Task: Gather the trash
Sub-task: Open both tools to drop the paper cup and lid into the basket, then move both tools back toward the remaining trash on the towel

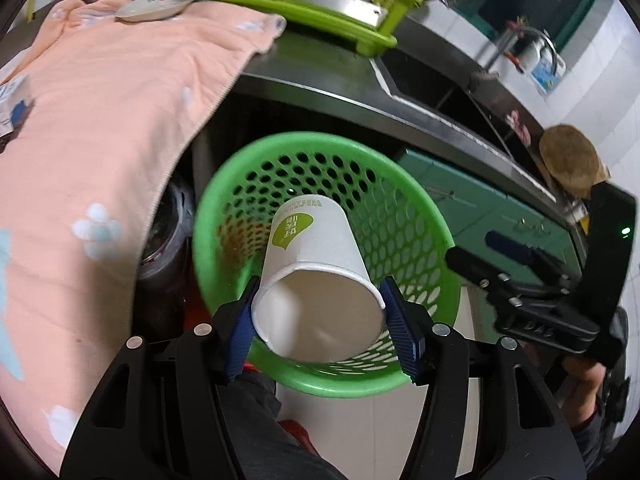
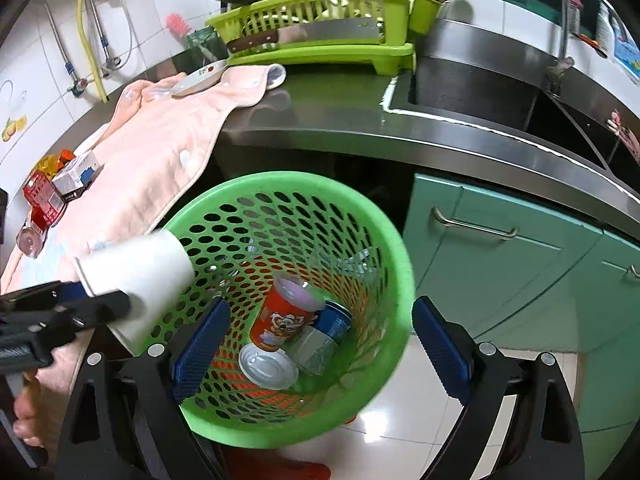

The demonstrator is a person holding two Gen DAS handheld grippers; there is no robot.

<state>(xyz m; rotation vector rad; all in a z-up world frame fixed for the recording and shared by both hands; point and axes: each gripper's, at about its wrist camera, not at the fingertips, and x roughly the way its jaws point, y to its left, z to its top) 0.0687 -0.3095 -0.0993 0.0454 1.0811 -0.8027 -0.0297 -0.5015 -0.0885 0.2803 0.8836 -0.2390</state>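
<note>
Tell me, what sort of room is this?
Most likely a home kitchen: a steel sink with a tap, a dish rack on the counter, and cabinets below.

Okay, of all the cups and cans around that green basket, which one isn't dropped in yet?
The white paper cup, held by the left gripper above the rim. The red printed cup and blue can lie inside.

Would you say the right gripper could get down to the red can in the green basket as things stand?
Probably yes: the right gripper is open over the green basket, and the red can lies uncovered on top. The paper cup held by the left gripper sits off to one side.
</note>
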